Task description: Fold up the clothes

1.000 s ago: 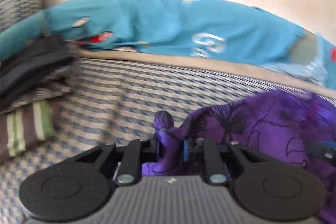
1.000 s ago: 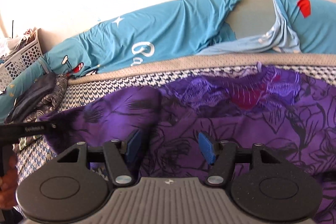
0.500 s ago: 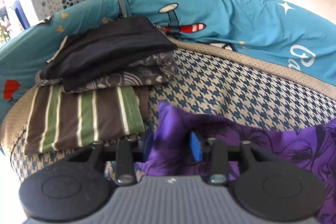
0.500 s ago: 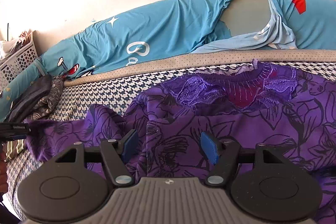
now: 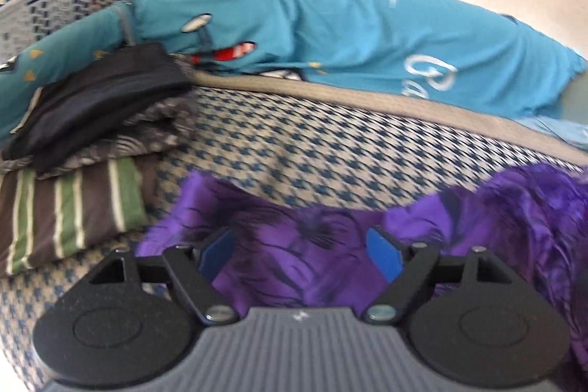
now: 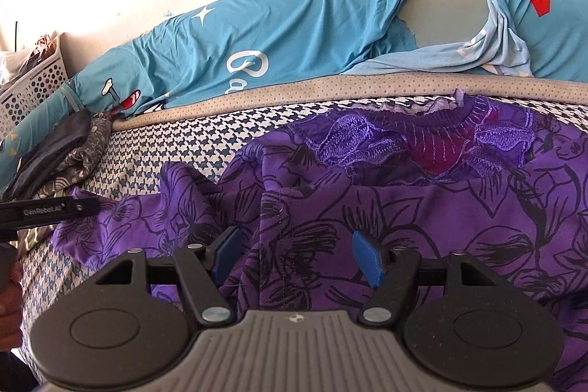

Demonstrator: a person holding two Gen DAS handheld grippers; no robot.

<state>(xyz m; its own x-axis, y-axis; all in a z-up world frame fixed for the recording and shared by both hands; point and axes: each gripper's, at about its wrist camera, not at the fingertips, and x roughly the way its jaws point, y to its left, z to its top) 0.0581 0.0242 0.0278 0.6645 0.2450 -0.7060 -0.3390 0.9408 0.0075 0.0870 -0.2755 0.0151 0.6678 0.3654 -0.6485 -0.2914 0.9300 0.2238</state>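
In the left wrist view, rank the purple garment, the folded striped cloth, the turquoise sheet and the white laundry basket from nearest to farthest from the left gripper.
1. Purple garment, under the left gripper.
2. Folded striped cloth, left of it, at the bottom of a stack.
3. Turquoise sheet, behind, along the wall.
4. White laundry basket, far upper-left corner.

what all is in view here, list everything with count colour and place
purple floral top: 1, purple with black flowers, spread on the bed, one sleeve out toward the stack
folded clothes stack: 1 stack, black, grey and green-striped, on the bed beside the sleeve
houndstooth bed cover: 1, blue and white, under everything
teal sheet: 1, teal with prints, bunched along the wall
laundry basket: 1, white, far corner
left gripper: 1, black with blue pads, open over the sleeve
right gripper: 1, same, open over the body
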